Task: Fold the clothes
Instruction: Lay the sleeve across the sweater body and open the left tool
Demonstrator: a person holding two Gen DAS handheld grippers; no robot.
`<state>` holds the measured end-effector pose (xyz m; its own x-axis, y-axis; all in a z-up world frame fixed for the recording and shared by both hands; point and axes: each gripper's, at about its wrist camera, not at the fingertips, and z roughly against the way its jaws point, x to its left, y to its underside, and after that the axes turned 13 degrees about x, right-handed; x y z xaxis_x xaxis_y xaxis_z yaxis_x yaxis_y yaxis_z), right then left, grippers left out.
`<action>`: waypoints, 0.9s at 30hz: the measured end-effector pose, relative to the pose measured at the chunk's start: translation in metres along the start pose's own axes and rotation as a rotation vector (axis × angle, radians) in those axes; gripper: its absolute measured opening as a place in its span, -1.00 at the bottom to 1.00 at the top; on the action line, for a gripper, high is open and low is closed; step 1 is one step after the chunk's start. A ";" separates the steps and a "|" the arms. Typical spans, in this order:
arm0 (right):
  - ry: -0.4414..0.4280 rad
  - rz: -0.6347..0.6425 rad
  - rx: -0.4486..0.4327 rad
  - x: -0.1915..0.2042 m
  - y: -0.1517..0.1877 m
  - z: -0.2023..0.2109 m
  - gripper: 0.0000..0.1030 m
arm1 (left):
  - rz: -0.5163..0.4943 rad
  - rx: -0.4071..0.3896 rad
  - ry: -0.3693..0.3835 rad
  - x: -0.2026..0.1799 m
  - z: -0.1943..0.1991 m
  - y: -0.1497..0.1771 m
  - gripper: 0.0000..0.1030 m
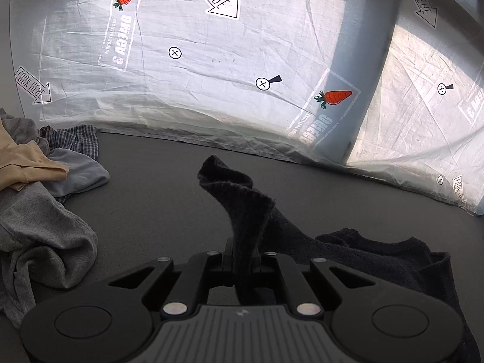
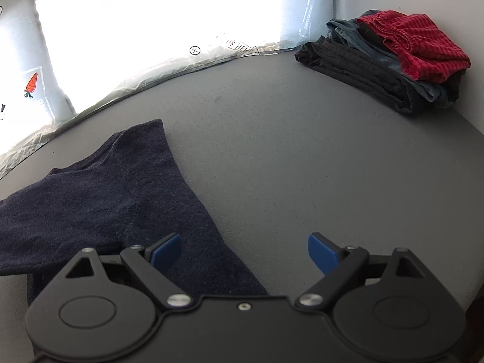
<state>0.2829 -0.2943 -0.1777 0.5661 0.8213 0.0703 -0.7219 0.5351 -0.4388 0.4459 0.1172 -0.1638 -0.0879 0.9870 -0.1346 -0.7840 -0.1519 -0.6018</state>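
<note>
My left gripper (image 1: 242, 260) is clenched on a pinched-up edge of the dark navy knit garment (image 1: 378, 260), lifting it off the grey table (image 1: 151, 187) so I can carry the fold over. My right gripper (image 2: 244, 249) hangs released just above the garment's flat part, ready to pin or grab. Unfolded heap of grey and beige clothes (image 1: 39, 205) waits left; folded stack with red striped cloth on top (image 2: 393, 60) sits far right.

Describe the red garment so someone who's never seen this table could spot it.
Look to the far right corner of the grey table, where a folded stack sits. The red garment lies on top, the only red, striped piece above dark ones.
</note>
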 end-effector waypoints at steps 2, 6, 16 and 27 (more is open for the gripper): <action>0.009 -0.004 0.008 -0.002 0.003 0.000 0.77 | 0.037 0.010 -0.010 0.012 -0.003 -0.001 -0.86; 0.020 -0.013 0.025 -0.005 0.008 -0.001 0.78 | 0.053 0.031 -0.039 0.024 -0.016 0.002 -0.85; 0.005 -0.019 0.027 -0.012 0.021 0.001 0.78 | 0.054 0.185 -0.143 0.038 -0.037 0.035 -0.35; -0.153 0.048 0.044 -0.026 0.040 0.017 0.42 | 0.086 0.199 -0.065 0.019 0.033 0.069 0.23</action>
<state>0.2326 -0.2913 -0.1814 0.4660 0.8647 0.1874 -0.7651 0.5002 -0.4055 0.3700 0.1270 -0.1818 -0.1941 0.9732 -0.1236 -0.8773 -0.2286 -0.4220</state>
